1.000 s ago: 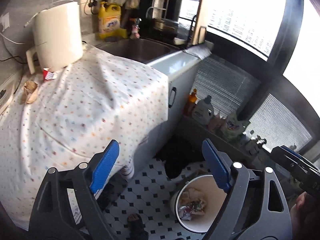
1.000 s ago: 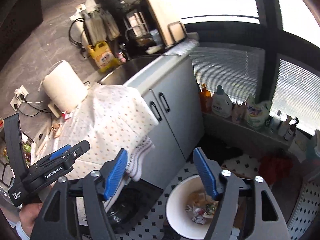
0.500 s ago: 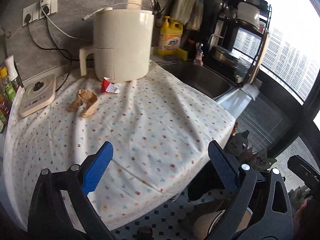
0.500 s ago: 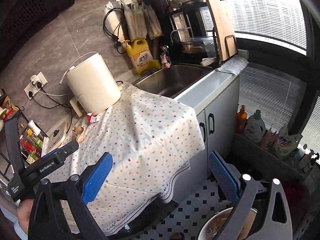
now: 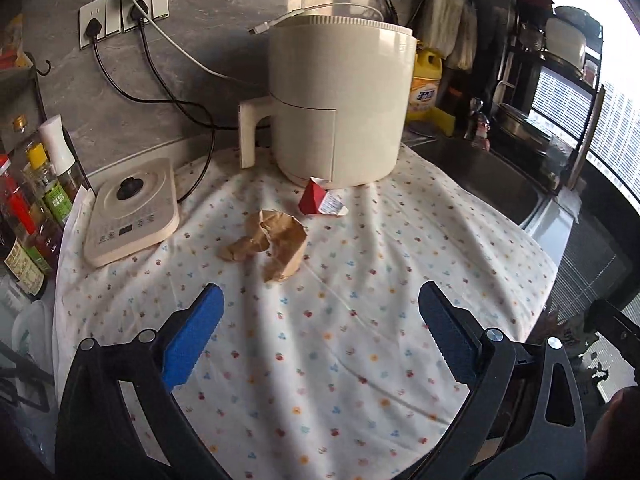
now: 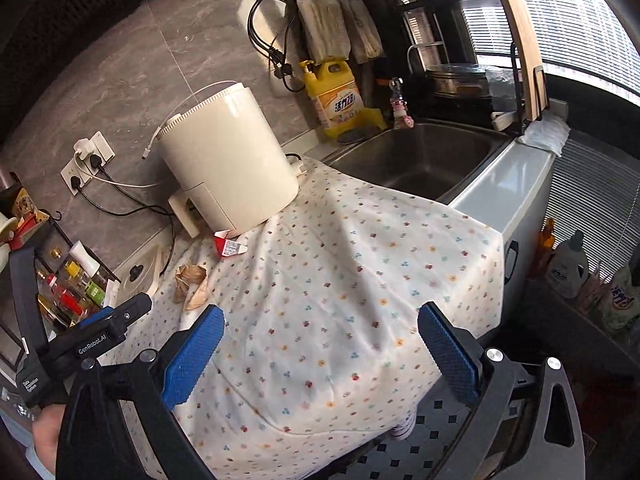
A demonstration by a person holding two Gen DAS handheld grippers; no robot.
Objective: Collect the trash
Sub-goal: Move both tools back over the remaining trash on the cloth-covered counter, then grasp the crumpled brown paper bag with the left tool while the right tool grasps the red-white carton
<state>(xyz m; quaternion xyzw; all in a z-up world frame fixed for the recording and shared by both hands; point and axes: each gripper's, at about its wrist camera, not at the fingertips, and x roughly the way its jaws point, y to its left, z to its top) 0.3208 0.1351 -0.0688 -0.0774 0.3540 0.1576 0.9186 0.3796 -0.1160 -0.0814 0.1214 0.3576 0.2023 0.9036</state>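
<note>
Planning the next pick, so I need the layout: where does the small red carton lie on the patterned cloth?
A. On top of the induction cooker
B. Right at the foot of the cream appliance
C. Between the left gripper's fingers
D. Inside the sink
B: the red carton lies on the cloth against the base of the cream appliance, just beyond the crumpled brown paper.

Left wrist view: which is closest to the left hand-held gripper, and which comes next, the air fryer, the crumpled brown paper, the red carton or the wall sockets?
From the left hand-held gripper, nearest first:
1. Crumpled brown paper, on the cloth just ahead.
2. Red carton, behind the paper, at the fryer's foot.
3. Air fryer, at the back of the cloth.
4. Wall sockets, up on the wall, far left.
</note>
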